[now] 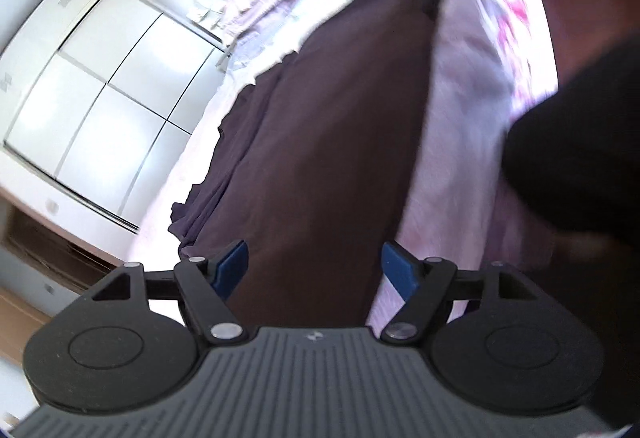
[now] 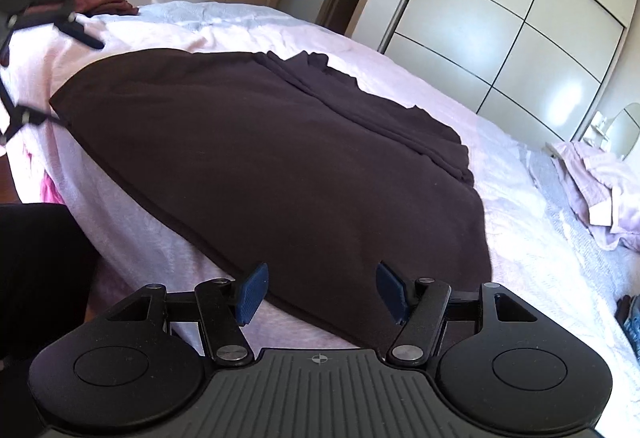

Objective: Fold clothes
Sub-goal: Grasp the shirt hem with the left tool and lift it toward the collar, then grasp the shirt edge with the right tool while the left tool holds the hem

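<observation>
Right wrist view: dark brown garment (image 2: pixel 272 158) spread on the bed (image 2: pixel 400 70), far edge bunched; both tools, right (image 2: pixel 318 292) and left (image 1: pixel 314 272), spread, empty; next grab an edge.

Bright daylight blows out the pale bedspread (image 2: pixel 520 238); left view motion-blurred, right sharper, both edges fisheye-bent
</observation>
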